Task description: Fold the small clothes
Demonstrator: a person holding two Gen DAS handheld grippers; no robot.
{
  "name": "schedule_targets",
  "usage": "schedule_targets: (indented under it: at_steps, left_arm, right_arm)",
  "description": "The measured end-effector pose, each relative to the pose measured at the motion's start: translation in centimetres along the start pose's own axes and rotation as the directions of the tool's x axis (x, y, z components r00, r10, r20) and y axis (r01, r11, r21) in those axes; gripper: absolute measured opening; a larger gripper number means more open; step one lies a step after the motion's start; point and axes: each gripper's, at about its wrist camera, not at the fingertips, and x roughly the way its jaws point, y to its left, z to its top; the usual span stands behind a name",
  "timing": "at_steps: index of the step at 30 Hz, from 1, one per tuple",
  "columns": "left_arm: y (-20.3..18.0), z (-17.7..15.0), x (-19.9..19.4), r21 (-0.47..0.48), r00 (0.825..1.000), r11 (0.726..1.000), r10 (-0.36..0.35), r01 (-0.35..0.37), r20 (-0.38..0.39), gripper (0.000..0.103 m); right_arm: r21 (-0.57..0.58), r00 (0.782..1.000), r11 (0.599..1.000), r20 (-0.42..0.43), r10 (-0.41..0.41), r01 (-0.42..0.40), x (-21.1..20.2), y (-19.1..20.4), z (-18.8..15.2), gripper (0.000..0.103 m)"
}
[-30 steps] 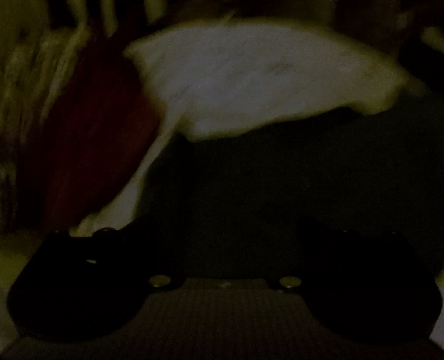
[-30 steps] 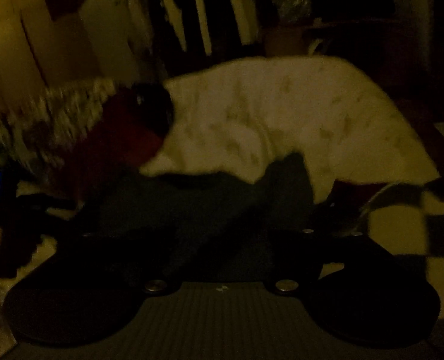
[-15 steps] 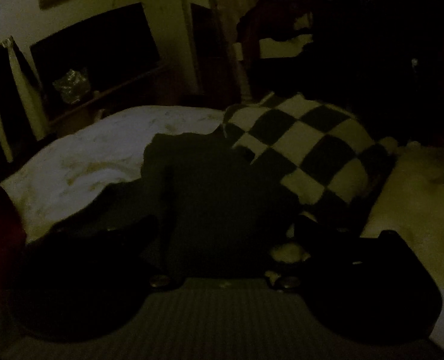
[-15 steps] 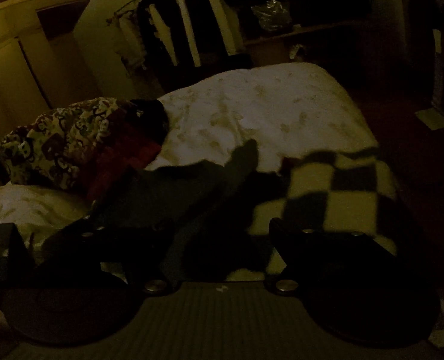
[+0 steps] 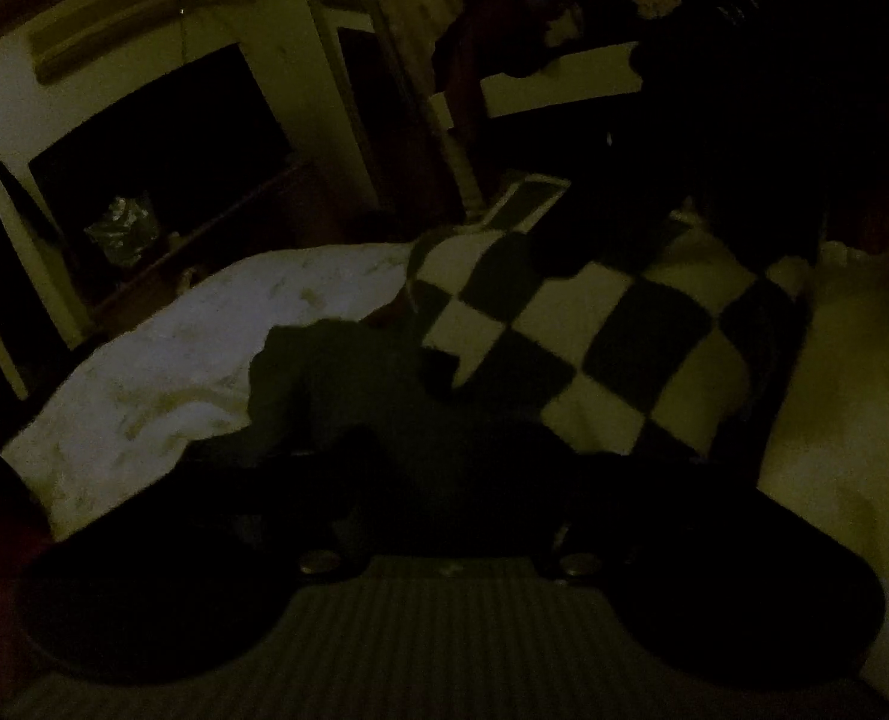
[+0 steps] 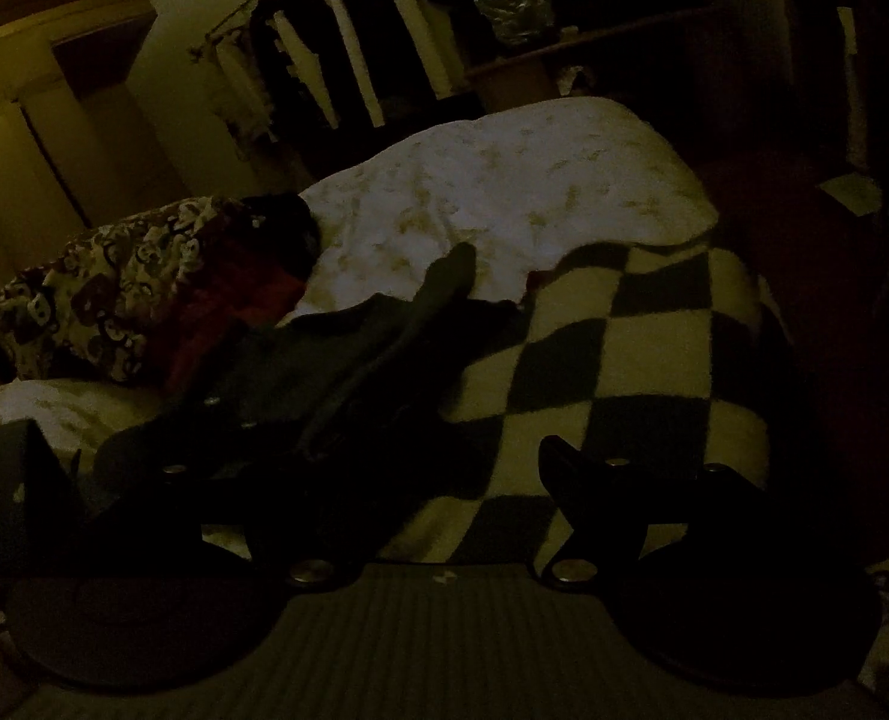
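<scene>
On checkered blanket (image 6: 654, 360): dark garment (image 6: 324, 372); right gripper (image 6: 444, 480) open-jawed above

Right wrist view: garment (image 6: 348, 360) lies on the bed (image 6: 504, 192), its lower part on the checked blanket (image 6: 654, 360), its upper end reaching onto the sheet. Blanket covers the bed's near right part, up to the right edge. Patterned pillow (image 6: 114, 282) sits at the bed's left edge, left of the garment, another cloth (image 6: 234, 306) between them. Hanging clothes (image 6: 324, 60) stand behind the bed; shelf (image 6: 594, 42) behind the far right corner.

Left wrist view: garment (image 5: 348, 384) lies left of the blanket (image 5: 612, 336), touching it; sheet extends to its left. Shelf (image 5: 216, 204) stands behind the bed's far left edge.
</scene>
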Motion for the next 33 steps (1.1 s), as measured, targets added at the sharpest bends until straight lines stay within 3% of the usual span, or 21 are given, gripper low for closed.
schedule_targets:
  at_steps: [1, 3, 6, 9, 11, 14, 18, 24, 28, 33]
  left_arm:
    - [0.7, 0.0, -0.2, -0.038, 1.0, 0.999, -0.014, 0.014, 0.009, 0.034]
    - [3.0, -0.4, -1.0, -0.188, 0.997, 0.98, -0.064, 0.071, 0.041, 0.026]
    - [7.6, -1.9, -2.9, -0.42, 0.989, 0.896, -0.12, 0.147, 0.091, 0.018]
    - [11.4, -3.0, -4.4, -0.504, 0.989, 0.853, -0.085, 0.137, 0.124, 0.016]
    - [13.7, -3.7, -5.4, -0.538, 0.989, 0.833, -0.065, 0.127, 0.132, 0.016]
    - [14.8, -4.0, -6.1, -0.527, 0.989, 0.84, -0.07, 0.129, 0.13, 0.016]
    - [13.9, -4.3, -6.0, -0.496, 0.988, 0.858, -0.084, 0.138, 0.129, 0.016]
    - [10.8, -3.6, -5.1, -0.414, 0.986, 0.897, -0.115, 0.154, 0.117, 0.016]
    - [9.2, -3.1, -4.8, -0.38, 0.985, 0.91, -0.135, 0.167, 0.11, 0.016]
    - [8.6, -3.3, -4.3, -0.366, 0.984, 0.914, -0.15, 0.176, 0.099, 0.017]
  right_arm:
    - [-0.004, 1.0, 1.0, 0.002, -0.001, 0.001, 0.1, 0.2, 0.1, 0.103]
    - [-0.005, 1.0, 1.0, 0.002, 0.005, -0.005, 0.3, 0.3, 0.6, 0.103]
    - [0.028, 1.0, 0.999, 0.017, 0.024, -0.025, 0.7, 0.3, 1.5, 0.103]
    - [0.138, 0.994, 0.984, 0.016, 0.107, -0.108, 2.2, 0.0, 3.2, 0.103]
    - [0.257, 0.985, 0.952, -0.003, 0.17, -0.164, 4.2, -0.3, 4.3, 0.103]
    - [0.382, 0.982, 0.912, -0.048, 0.182, -0.15, 8.0, 0.0, 5.6, 0.103]
    - [0.444, 0.978, 0.894, -0.154, 0.141, -0.058, 12.5, 1.0, 6.9, 0.103]
    - [0.497, 0.967, 0.868, -0.216, 0.137, -0.012, 14.5, 1.7, 8.6, 0.103]
    - [0.433, 0.94, 0.9, -0.322, 0.108, 0.045, 15.3, 2.3, 8.9, 0.103]
    - [0.386, 0.933, 0.918, -0.354, 0.058, 0.089, 16.4, 2.1, 8.8, 0.103]
